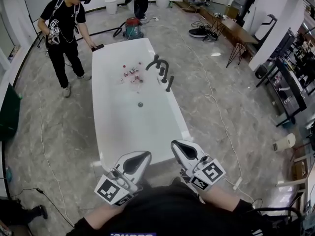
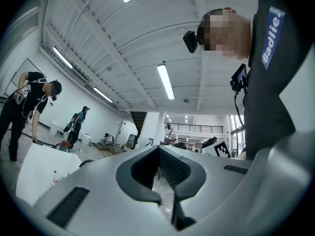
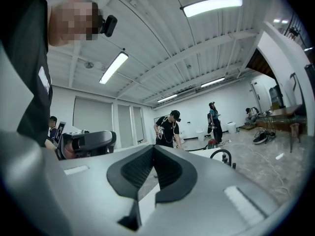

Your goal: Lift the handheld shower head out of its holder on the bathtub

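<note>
The white bathtub lies lengthwise ahead of me. On its right rim stand a black curved faucet and the black handheld shower head, upright in its holder. My left gripper and right gripper hover at the tub's near end, well short of the shower head. Both are shut and hold nothing. In the right gripper view the right gripper points along the tub towards the faucet. The left gripper looks past the tub's rim.
A person in black leans on the tub's far left corner. Small bottles lie inside the tub near the drain. A red vacuum stands beyond the tub. A white cable runs over the floor at right, by a long desk.
</note>
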`<state>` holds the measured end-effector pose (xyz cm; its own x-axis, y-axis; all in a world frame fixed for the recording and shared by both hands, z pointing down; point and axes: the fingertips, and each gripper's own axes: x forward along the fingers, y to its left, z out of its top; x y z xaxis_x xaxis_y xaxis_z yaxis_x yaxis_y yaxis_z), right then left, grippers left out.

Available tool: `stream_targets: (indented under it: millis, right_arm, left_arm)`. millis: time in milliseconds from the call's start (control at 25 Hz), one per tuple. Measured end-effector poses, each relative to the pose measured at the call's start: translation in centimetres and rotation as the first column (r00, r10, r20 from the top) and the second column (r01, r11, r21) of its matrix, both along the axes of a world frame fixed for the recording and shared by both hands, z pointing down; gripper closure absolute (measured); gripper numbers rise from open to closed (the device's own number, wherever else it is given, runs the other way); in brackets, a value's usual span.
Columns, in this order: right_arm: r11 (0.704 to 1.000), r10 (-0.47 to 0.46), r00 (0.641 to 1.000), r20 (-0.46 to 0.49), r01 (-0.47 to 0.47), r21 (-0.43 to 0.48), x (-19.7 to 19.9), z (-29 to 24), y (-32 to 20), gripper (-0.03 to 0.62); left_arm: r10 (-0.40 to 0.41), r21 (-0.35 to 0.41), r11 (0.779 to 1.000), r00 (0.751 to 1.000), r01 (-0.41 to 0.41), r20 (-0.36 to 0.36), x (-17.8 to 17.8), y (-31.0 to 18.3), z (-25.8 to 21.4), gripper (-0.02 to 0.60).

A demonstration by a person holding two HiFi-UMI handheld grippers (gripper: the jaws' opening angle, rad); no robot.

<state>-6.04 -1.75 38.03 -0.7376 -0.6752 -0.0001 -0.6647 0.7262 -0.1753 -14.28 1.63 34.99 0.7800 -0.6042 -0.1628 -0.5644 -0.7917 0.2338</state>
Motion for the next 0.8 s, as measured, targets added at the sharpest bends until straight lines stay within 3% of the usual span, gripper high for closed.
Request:
stream_targets:
  millis: [360, 800]
  right_arm:
    - [0.999, -0.028, 1.000, -0.001, 0.028, -0.031, 1.4, 1.3, -5.4, 0.592]
    - [0.997, -0.051, 0.999, -0.002, 0.050, -0.056, 9.8, 4.1, -15.2, 0.591]
  left_arm:
    - [-0.043, -0.017, 0.999, 0.999, 0.043, -0.007, 1.2, -5.3, 0.6, 0.581]
    - [-0.156, -0.036, 0.987, 0.988, 0.157, 0.015, 7.3, -12.2, 1.2, 0.581]
